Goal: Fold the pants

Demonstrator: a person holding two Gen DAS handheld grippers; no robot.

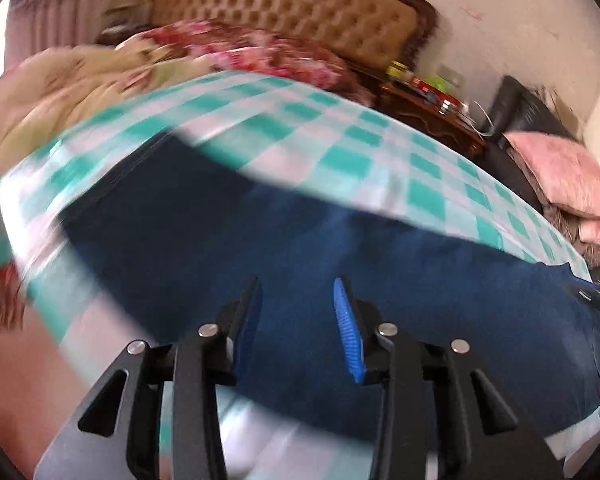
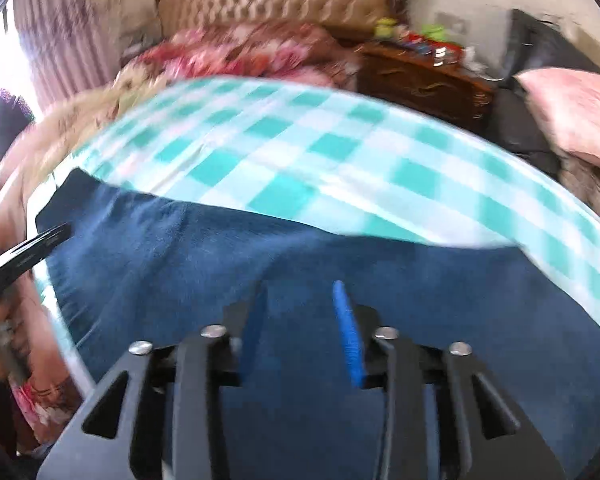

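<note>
Dark blue pants [image 1: 260, 240] lie flat across a bed covered by a teal and white checked sheet [image 1: 340, 148]. They also fill the lower half of the right wrist view [image 2: 220, 260]. My left gripper [image 1: 296, 304] is open and empty, hovering just above the pants. My right gripper [image 2: 300, 304] is open and empty, also above the pants. The other gripper shows at the right edge of the left wrist view [image 1: 596, 300] and at the left edge of the right wrist view [image 2: 24, 252]. Both views are blurred.
A tufted headboard [image 1: 300, 4] and floral pillows [image 1: 260, 52] lie at the far end of the bed. A wooden nightstand [image 2: 420, 76] with small items stands at the right. A pink cushion [image 2: 580, 108] rests on a dark chair beside it.
</note>
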